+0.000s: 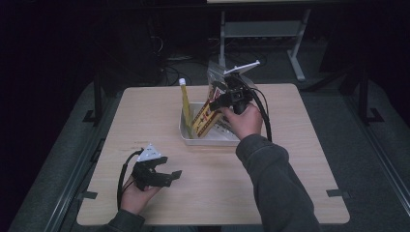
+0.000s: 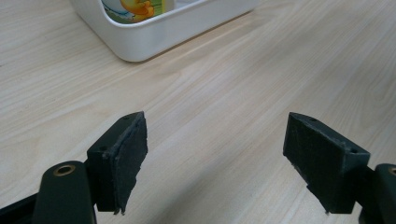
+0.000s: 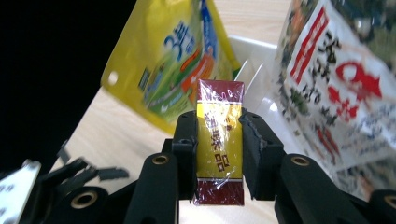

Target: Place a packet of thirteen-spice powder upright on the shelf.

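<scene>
Right gripper view has the right gripper [image 3: 218,140] clamping a red-and-yellow packet [image 3: 219,144] between its fingers, above the white bin [image 1: 189,136] at the table's middle. I judge the packet is being lifted out; next it needs clearing the neighbouring pouches. Left gripper [image 1: 162,175] rests wide near the front-left edge.

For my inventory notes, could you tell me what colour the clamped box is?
Yellow with dark red ends, best seen in the right gripper view: box.
</scene>
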